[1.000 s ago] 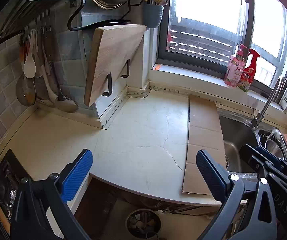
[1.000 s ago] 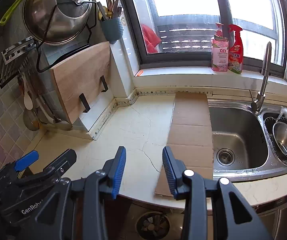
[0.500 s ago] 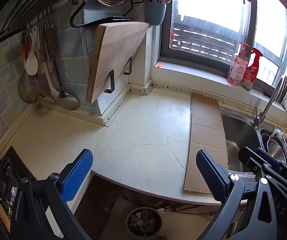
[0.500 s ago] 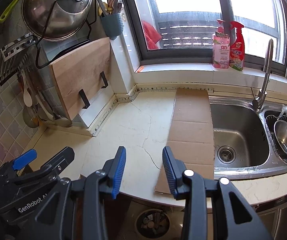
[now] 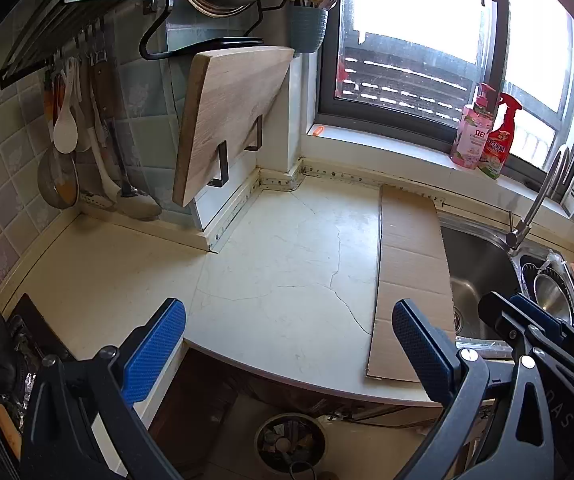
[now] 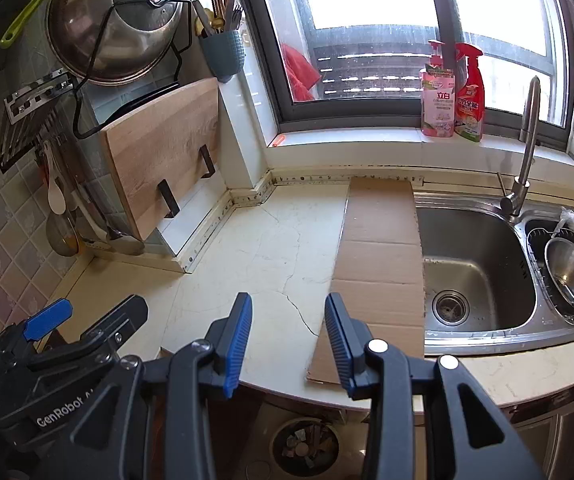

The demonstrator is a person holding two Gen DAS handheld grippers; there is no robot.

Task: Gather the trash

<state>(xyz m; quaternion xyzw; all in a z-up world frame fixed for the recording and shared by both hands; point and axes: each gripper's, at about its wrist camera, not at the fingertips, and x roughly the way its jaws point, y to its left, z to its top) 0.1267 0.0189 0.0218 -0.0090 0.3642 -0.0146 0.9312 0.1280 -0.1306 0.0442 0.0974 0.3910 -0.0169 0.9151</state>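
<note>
A long flat strip of brown cardboard [image 5: 411, 272] lies on the cream counter [image 5: 279, 264] beside the sink, its near end over the counter's front edge; it also shows in the right wrist view [image 6: 379, 264]. A round trash bin [image 5: 290, 442] with scraps stands on the floor below the counter, also seen in the right wrist view [image 6: 305, 446]. My left gripper [image 5: 287, 344] is wide open and empty above the counter's front edge. My right gripper [image 6: 288, 332] is open and empty, just left of the cardboard's near end.
A steel sink [image 6: 475, 264] with a tap [image 6: 525, 148] and a strainer bowl [image 6: 571, 272] is at the right. A wooden board [image 5: 227, 120] hangs at the back left, with utensils [image 5: 67, 128]. Two bottles [image 6: 453, 96] stand on the sill. A stove edge [image 5: 7, 352] is at the far left.
Both grippers have pulled back and risen slightly, so the counter and the bin below appear a little farther away. Their jaws have not changed.
</note>
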